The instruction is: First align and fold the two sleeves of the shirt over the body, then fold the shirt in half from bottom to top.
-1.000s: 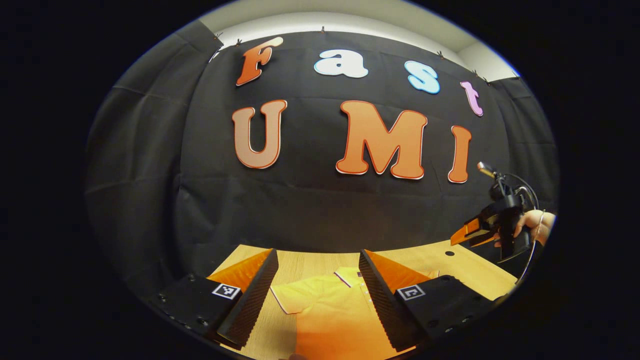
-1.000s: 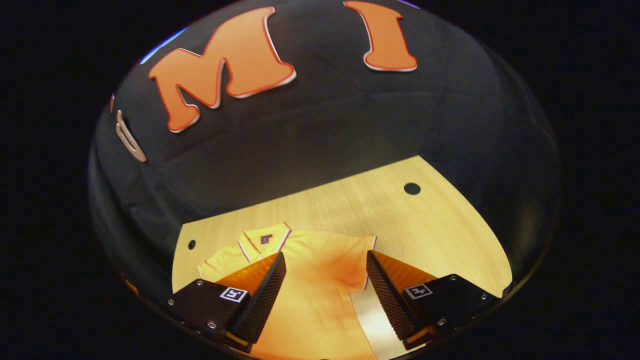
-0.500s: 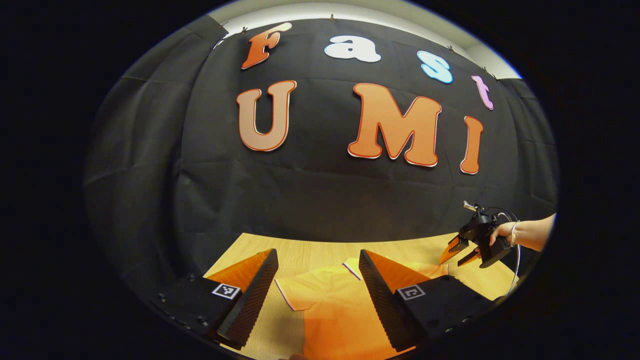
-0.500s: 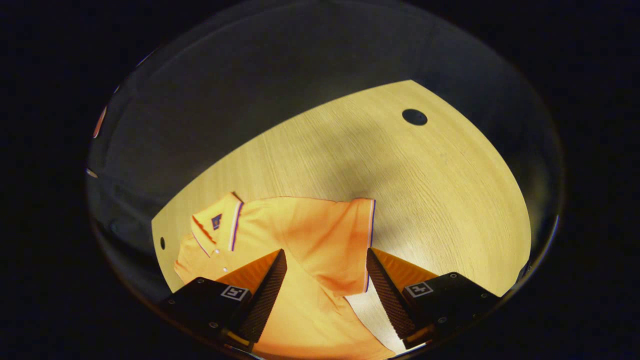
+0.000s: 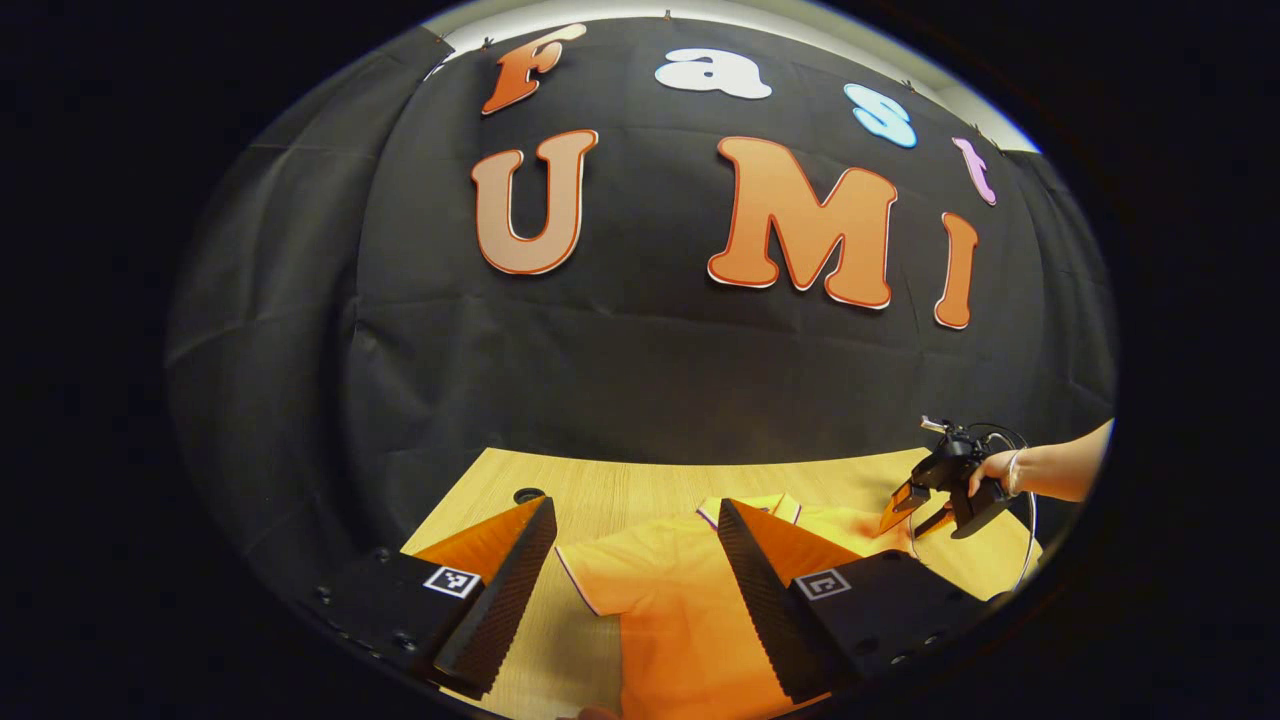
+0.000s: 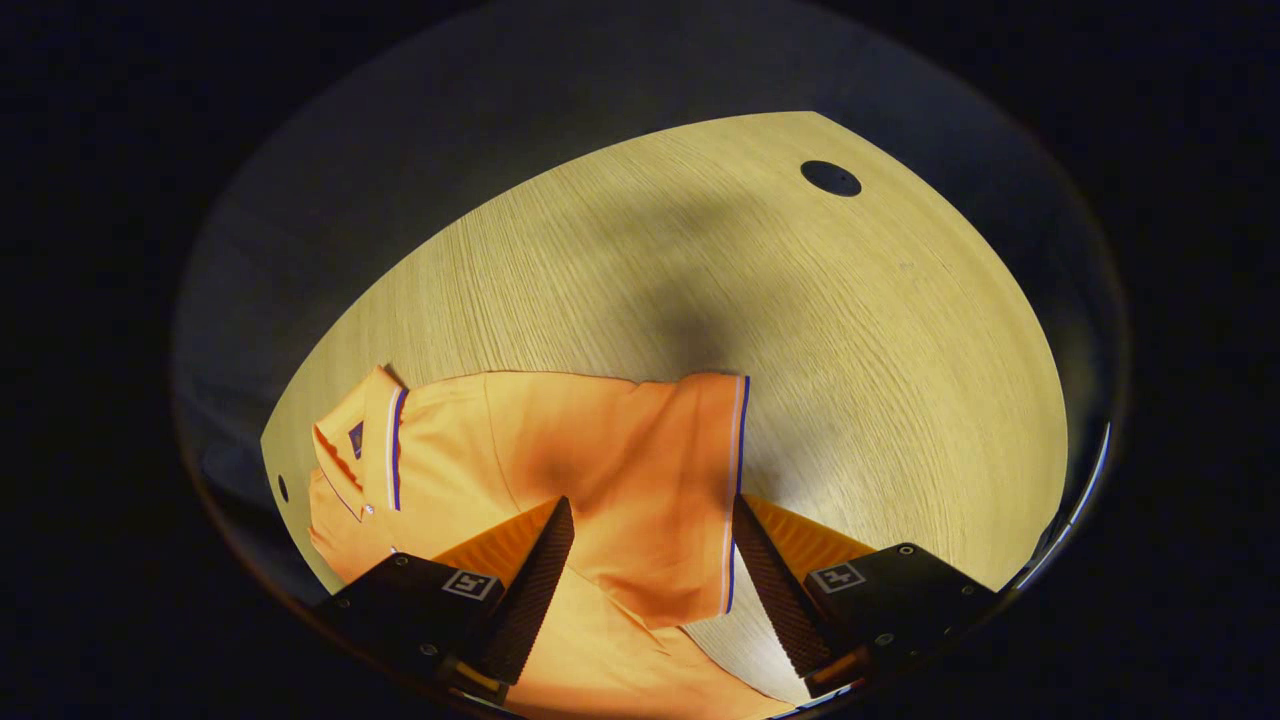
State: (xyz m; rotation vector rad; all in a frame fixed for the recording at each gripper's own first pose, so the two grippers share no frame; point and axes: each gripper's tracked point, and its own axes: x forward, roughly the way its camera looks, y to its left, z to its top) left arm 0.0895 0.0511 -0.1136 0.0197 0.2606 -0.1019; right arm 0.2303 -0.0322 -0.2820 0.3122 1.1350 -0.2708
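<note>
Looking down through the right gripper view: hovering with the right tongs (image 6: pixel 650 502) over the orange polo shirt (image 6: pixel 600 440), spread apart and clamping nothing, straddling the right sleeve (image 6: pixel 690 480) with its white-and-blue edged cuff. Lying flat and unfolded on the pale wooden worktop (image 6: pixel 850 330), collar (image 6: pixel 385 440) pointing to the left of this view. Casting a soft shadow across the wood just beyond the sleeve.

Looking forward and level through the left gripper view: holding the left tongs (image 5: pixel 635 510) low over the near side of the same shirt, likewise spread wide and gripping nothing, with the left sleeve (image 5: pixel 600 580) lying between and beneath the fingers. Facing the black cloth wall (image 5: pixel 600 380) rising behind the worktop's far edge. Catching, farther off at the right, the other tongs tipped down toward the shirt's far sleeve, gripped by a hand (image 5: pixel 995 470) with a thin band at the wrist and a cable looping beneath.

Noting around the shirt a round dark hole (image 6: pixel 831 178) in the wood well apart from the cloth, and a second hole (image 6: pixel 282 488) near the collar. Hiding part of the shirt's body behind the tongs' own blocks in both views.

Carrying small square black-and-white markers (image 6: pixel 838 576) on top of each block. Showing a dark tag (image 6: pixel 356 438) inside the collar, too small for reading.
</note>
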